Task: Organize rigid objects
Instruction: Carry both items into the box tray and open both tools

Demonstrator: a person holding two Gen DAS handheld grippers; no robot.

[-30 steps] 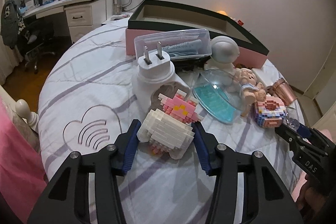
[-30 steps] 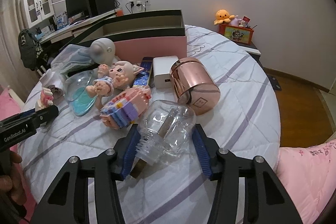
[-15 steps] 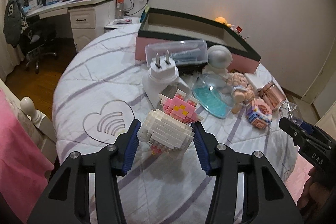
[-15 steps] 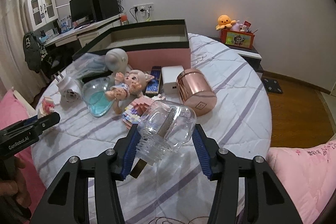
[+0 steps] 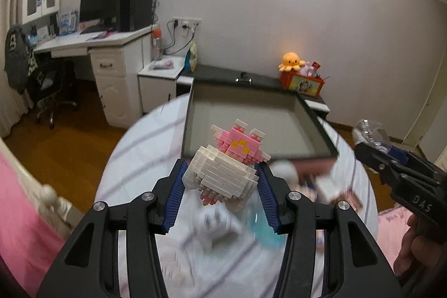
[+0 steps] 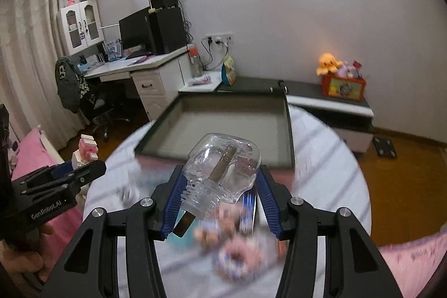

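The left gripper pinches a white and pink toy-brick figure between its blue ribbed pads, which press on the figure's white sides; the figure hangs in the air, clear of the round table with the white, grey-striped cloth, in front of the near rim of the shallow pink box with a dark rim and grey inside. The right gripper is clamped on a clear skull-shaped glass bottle with a threaded neck pointing down and to the left; a brown stick-like piece shows inside it, and it too is held in the air just before the box's near rim. In the right wrist view the left gripper appears at the left edge, left of the box, with a hand below it. In the left wrist view the right gripper shows right of the box, carrying the clear bottle. Below both grippers, nearer than the box, the things lying on the cloth are blurred: a turquoise patch, a pale round shape, some pink and purple bricks. Behind the box an orange plush octopus sits on a red printed box on a low dark shelf.
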